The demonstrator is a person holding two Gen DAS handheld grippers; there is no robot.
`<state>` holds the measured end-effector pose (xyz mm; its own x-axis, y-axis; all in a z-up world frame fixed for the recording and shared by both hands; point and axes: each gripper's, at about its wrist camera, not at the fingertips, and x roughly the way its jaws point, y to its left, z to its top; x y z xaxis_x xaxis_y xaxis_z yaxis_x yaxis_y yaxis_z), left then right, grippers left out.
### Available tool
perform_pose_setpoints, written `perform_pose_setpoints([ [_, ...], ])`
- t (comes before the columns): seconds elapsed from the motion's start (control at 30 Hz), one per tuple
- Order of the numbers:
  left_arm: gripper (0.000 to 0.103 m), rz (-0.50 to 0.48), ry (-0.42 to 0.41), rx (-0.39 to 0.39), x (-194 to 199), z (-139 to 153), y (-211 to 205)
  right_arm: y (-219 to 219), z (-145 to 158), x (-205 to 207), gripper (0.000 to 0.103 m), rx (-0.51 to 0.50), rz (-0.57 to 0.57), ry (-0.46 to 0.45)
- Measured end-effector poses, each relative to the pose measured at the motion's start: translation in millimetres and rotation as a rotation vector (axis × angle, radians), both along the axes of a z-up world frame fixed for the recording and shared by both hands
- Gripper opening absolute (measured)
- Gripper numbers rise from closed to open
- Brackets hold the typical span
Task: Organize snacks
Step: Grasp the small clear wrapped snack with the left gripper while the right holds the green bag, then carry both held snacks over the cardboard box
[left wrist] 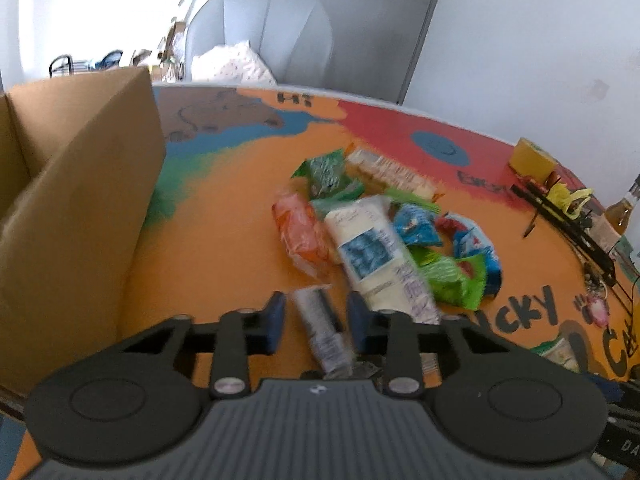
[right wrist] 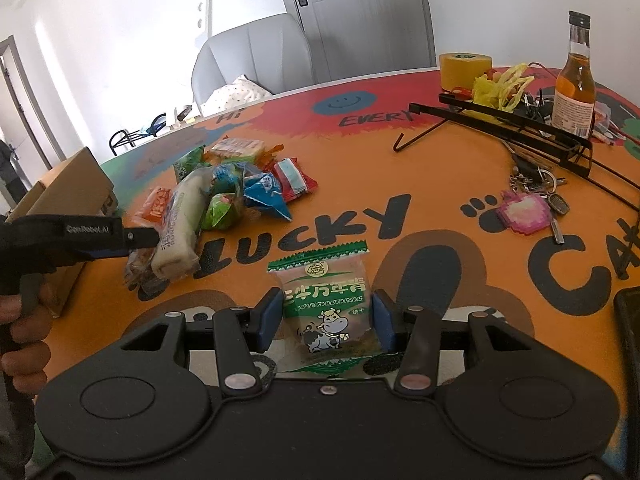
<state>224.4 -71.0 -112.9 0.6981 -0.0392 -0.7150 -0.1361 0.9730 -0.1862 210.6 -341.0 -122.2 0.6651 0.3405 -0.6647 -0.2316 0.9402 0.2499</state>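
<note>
The grey packet (left wrist: 320,330) between the left gripper (left wrist: 316,322)'s jaws is smeared by motion, so its print cannot be read; the blue pads stand narrow on either side with a sliver of gap showing, and whether they press on it I cannot tell. The cardboard box (left wrist: 80,216) at the left is cut off by the frame, its inside mostly out of sight. The right gripper (right wrist: 326,318) holds a clear, green-edged biscuit packet with a cartoon cow (right wrist: 326,312), jaws closed on its sides, low over the counter (right wrist: 400,168). The snack pile (right wrist: 232,192) lies near the box, a long white packet (left wrist: 376,252) on top. The counter is orange with painted letters; a bottle (right wrist: 576,80), yellow tape roll (right wrist: 464,68) and keys (right wrist: 536,196) sit far right. Behind stand a grey chair (right wrist: 256,56) and a door (right wrist: 360,12)
</note>
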Motion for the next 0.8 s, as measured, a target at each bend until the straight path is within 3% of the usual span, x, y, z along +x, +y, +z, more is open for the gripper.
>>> perform_pose_setpoints([
  [0.2,0.018,-0.024,-0.023,0.061,-5.6,-2.0,-3.7,4.0,0.3,1.1,0.047,-0.014,-0.007,-0.004],
  [0.43,0.017,-0.038,-0.037,0.047,-13.2,4.1,0.8,8.4,2.0,3.0,0.046,-0.016,-0.012,-0.001],
  [0.8,0.017,-0.090,-0.089,0.039,-23.2,38.9,7.8,31.0,25.8,7.0,0.046,0.007,0.029,-0.067],
])
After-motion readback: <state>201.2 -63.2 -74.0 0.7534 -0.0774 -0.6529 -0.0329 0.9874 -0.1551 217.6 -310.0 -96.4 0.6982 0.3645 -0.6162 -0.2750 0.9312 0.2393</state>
